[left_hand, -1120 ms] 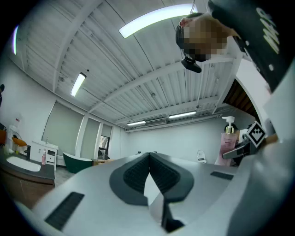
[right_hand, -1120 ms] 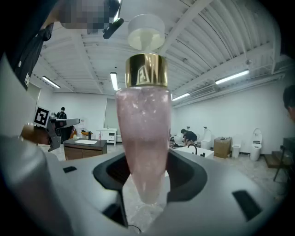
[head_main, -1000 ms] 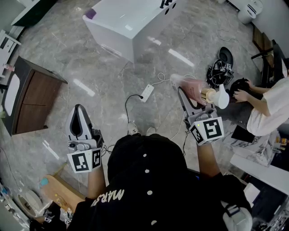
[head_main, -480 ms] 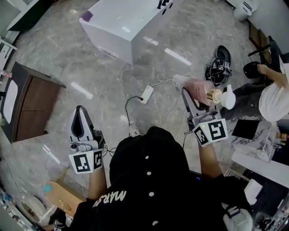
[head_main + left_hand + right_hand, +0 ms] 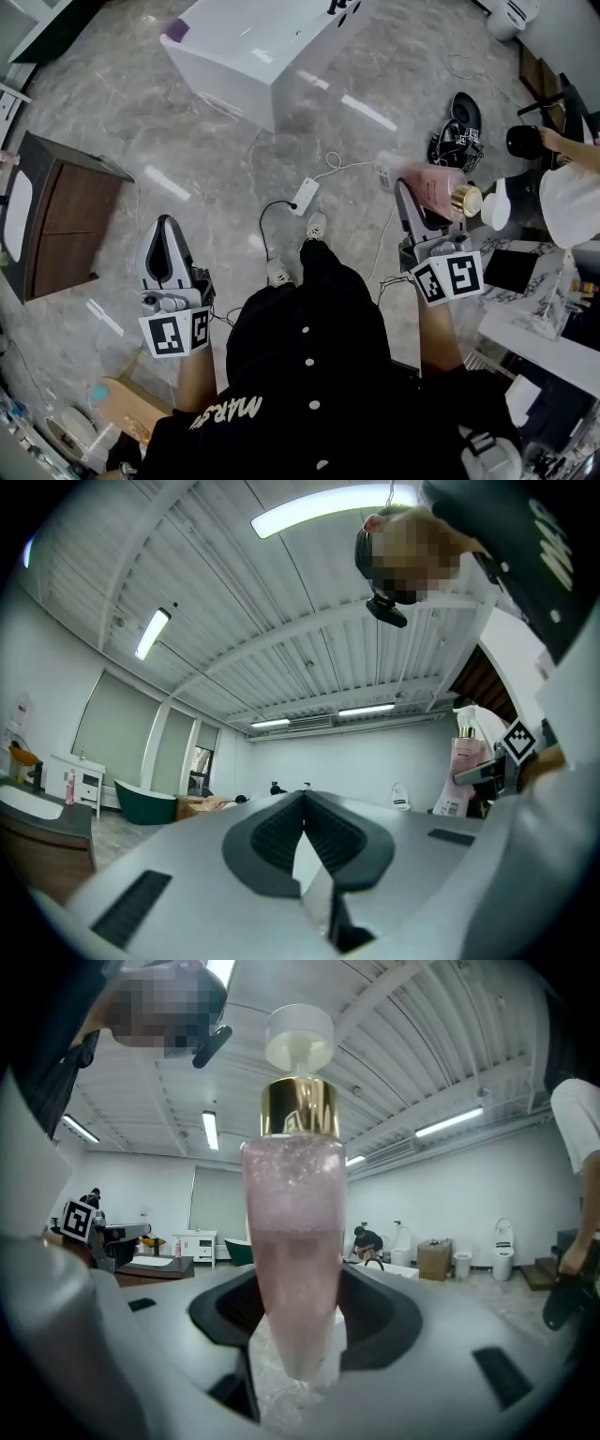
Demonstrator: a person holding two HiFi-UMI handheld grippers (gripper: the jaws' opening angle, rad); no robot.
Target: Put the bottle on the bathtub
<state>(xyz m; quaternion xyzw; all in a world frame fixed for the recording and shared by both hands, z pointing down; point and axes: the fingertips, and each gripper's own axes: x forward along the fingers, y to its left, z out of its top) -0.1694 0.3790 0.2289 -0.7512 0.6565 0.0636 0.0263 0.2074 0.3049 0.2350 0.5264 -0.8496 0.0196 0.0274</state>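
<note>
- Bottle, pink translucent with gold collar and white pump head (image 5: 293, 1241): held in mid-air at the right of the scene over the grey marble floor, well apart from the white rectangular bathtub (image 5: 225, 84) at the far left.
- Right tongs (image 5: 300, 1309) are clamped on the bottle's lower end; the jaws are apart only by the bottle's width, and most of the body and the pump stand above the grip.
- Left tongs (image 5: 305, 803): jaws pressed together with nothing between them, held low at the near left.
- Risk: the grip is low on a smooth, narrowing body, so the top-heavy bottle could likely pivot or slide out if swung or jolted during the carry.
- Risk: a white power strip with cable (image 5: 305, 192) lies on the floor between the person and the bathtub; tripping on it would shake the hold.
- Risk: setting down off-vertical or too near the rim edge could tip the bottle into the bathtub or onto the floor.
- Risk: a second person in a white top (image 5: 572, 192) is near on the right; a bump is possible.
- Long axis: upright in the right gripper view, crosswise to the jaws, pump toward the ceiling, base down.
- Head view shows it foreshortened, pump end right, base left.
</note>
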